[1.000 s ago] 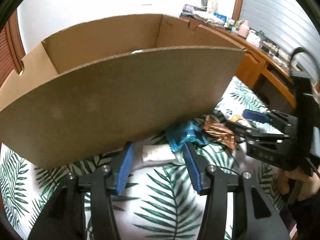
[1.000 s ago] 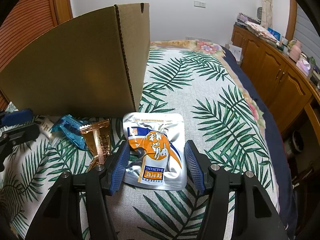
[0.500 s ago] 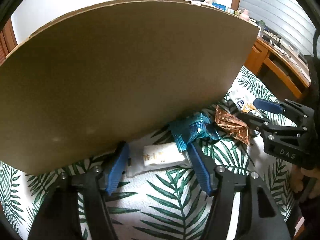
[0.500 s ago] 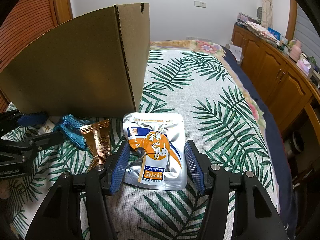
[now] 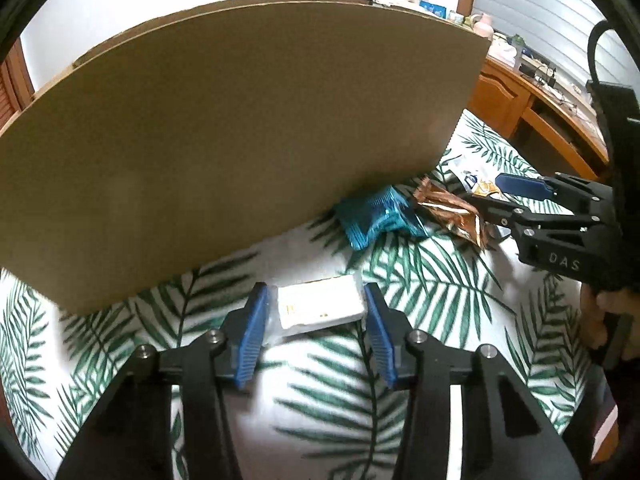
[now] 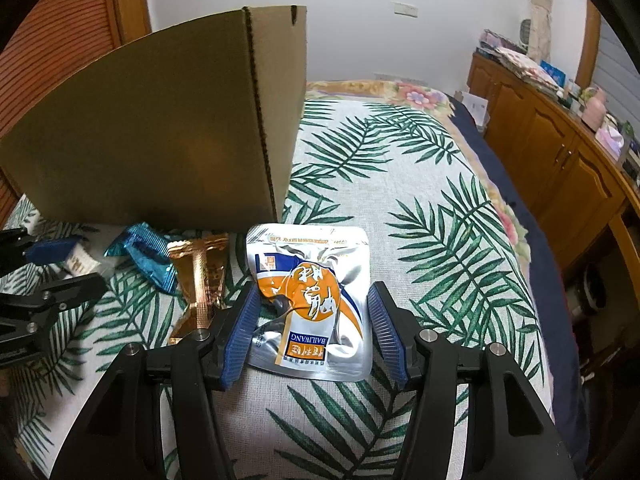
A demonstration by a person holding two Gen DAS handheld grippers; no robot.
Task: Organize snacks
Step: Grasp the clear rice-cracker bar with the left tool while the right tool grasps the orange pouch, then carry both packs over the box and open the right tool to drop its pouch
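My left claw [image 5: 314, 322] straddles the small white rectangular snack packet [image 5: 320, 308], which lies flat on the palm-leaf printed bedspread [image 5: 420, 288] dead ahead at twelve o'clock. Its long axis runs crosswise, from nine to three, so the blue ribbed pads [image 5: 252, 334] flank its two short ends. The jaws have just been closing with the packet between them; they look near its ends, but I cannot tell that they press yet, so I count this claw as spread. The tall brown cardboard box [image 5: 240, 128] stands just beyond. My right claw [image 6: 310, 332] is likewise spread, astride the silver and orange foil pouch [image 6: 310, 292], whose long axis runs twelve to six, with a gap at the three o'clock pad. The crinkled blue foil wrapper [image 5: 376, 216] and copper foil wrapper [image 5: 448, 212] lie between the two, at about two o'clock from my left claw. The left view hides the box corner; the right view shows it, and the white packet's end at nine o'clock beside my left claw's finger.
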